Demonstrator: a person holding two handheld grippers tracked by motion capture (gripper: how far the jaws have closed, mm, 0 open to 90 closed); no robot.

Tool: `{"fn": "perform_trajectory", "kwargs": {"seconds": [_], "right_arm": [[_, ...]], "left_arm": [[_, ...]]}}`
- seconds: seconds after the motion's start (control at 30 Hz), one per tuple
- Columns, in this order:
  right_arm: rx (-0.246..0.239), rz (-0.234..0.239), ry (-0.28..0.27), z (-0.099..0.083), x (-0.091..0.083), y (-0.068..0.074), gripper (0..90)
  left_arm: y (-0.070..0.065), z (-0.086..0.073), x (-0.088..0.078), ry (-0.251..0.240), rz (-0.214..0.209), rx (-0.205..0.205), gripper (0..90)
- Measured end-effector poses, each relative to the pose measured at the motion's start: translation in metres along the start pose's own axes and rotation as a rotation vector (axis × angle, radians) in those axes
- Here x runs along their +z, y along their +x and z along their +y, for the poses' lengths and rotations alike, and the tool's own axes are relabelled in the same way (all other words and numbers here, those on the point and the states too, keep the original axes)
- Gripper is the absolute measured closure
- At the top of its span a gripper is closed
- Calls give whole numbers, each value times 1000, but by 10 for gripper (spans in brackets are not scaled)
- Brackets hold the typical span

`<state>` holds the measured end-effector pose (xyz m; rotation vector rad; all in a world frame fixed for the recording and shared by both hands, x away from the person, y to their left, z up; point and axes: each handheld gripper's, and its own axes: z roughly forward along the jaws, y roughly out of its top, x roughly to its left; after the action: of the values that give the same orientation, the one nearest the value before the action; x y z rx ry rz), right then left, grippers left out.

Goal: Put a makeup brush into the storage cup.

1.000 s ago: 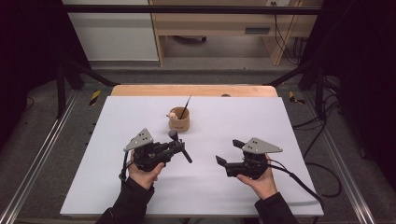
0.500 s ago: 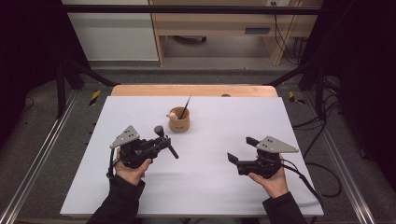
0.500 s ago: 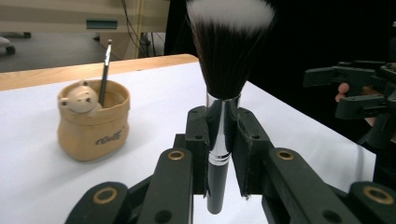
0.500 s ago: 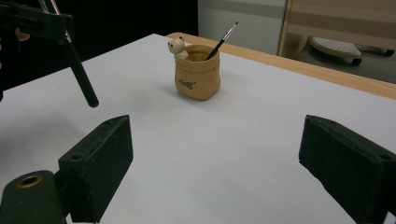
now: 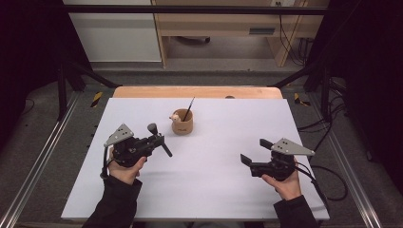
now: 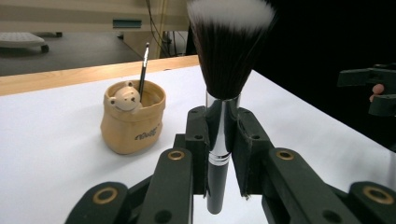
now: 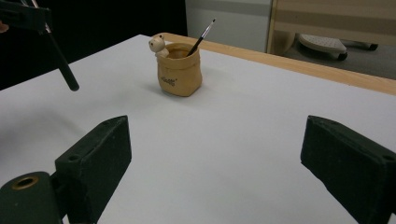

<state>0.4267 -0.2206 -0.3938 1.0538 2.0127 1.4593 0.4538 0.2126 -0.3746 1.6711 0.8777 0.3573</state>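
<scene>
Black bristles tipped white crown the makeup brush (image 6: pixel 224 93) clamped in the left gripper (image 5: pixel 151 141); in the left gripper view the jaws press on its chrome ferrule and dark handle from both sides, with the handle end hanging free below them. In the high view the brush lies tilted across the jaws, head toward the far side of the table (image 5: pixel 214 190), handle end pointing down and toward the person's right. The tan pot (image 5: pixel 182 122), a small holder with a bear figure at its rim and a thin paintbrush (image 5: pixel 188 109) leaning inside, stands on the white sheet beyond and slightly right of the left gripper, near but apart from the brush. The right gripper (image 5: pixel 254 153) is held well off to the right, its jaws wide apart with nothing between them; they have just been opening. Judgement: the work in hand appears to be stowing the makeup brush in the pot. The left hand (image 5: pixel 124 167) is plainly the nearer one. The move turns on the brush's long axis: it is slanted, so it would need bringing upright, handle end down, over the pot's mouth. Risk noted: the leaning paintbrush occupies part of that opening and could be knocked.
</scene>
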Motion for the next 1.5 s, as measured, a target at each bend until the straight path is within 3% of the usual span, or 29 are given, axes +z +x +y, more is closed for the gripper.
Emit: {"fn": "perform_trajectory", "kwargs": {"seconds": [0.57,0.83,1.5], "right_arm": [[-18,-59,16,-4,-8,-7,60],[11,-74,18,-11,-11,-16,68],[4,-99,26,-13,-14,-15,56]], "left_arm": [[5,5,-3,1,26,7,770],[6,9,-1,1,28,9,770],[4,30,13,20,49,57,770]]}}
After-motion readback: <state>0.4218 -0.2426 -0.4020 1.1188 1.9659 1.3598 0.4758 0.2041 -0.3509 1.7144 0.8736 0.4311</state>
